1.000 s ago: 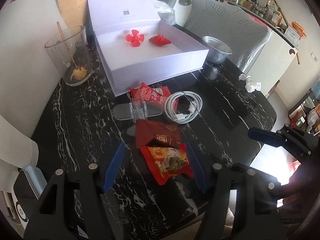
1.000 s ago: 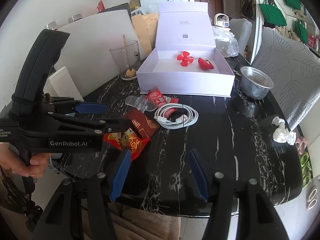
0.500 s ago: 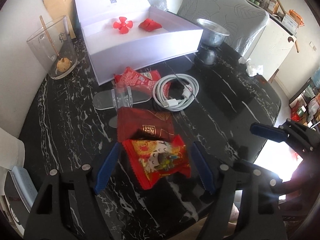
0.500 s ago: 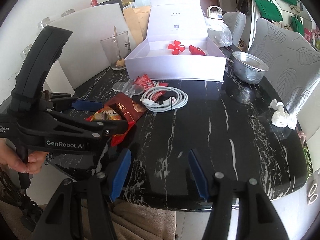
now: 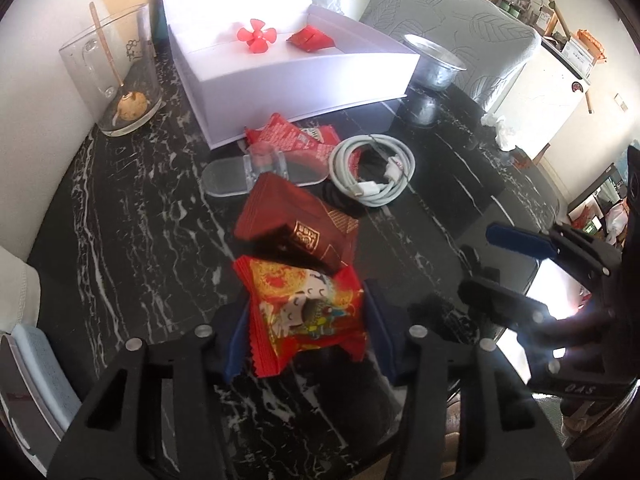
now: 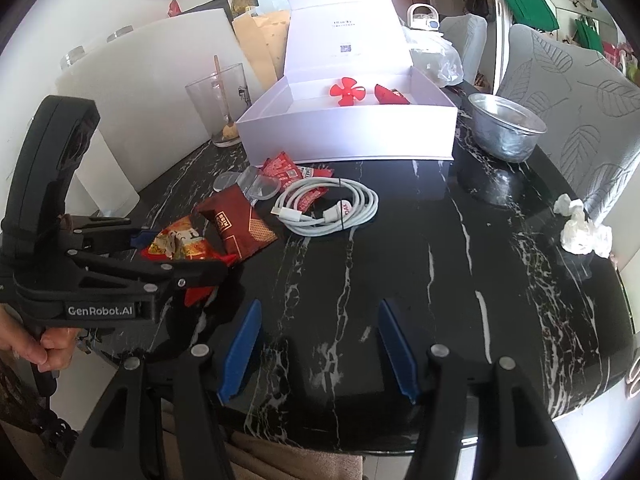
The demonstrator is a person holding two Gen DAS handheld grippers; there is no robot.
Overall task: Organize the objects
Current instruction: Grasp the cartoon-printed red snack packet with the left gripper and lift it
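Sitting between the blue pads of the left claw (image 5: 306, 328), the red-and-yellow snack packet (image 5: 308, 312) lies at the near edge of the black marble surface (image 5: 120, 240), and from where I stand the pads look to be right against its crinkled sides; the jaws have just been closing on it. That is where I would expect trouble: the wrapper is soft and puffy, so the pads may pinch only the loose film and let the packet slide out on the way up. Its far end touches, and seems tucked just under, the dark red packet (image 5: 296, 228), which sits tilted rather than flat, so lifting one could drag or flip the other. Just beyond those lie a clear plastic piece (image 5: 256, 172), another red wrapper (image 5: 288, 140) and a coiled white cable (image 5: 372, 172), all close together in front of the open white box (image 5: 304, 80), which already holds a red fan-shaped thing (image 5: 256, 38) and a small red packet (image 5: 310, 38). A carry toward the box passes over that cluster, and a low swing could snag the cable or clip the front wall. The right claw (image 6: 320, 352) hangs part open with nothing between its pads, near the surface edge and beside the left one; the two could bump if both move at once. A glass (image 5: 112, 80) with a stick stands to the left of the box, and a metal bowl (image 5: 434, 66) to its right, both well apart.
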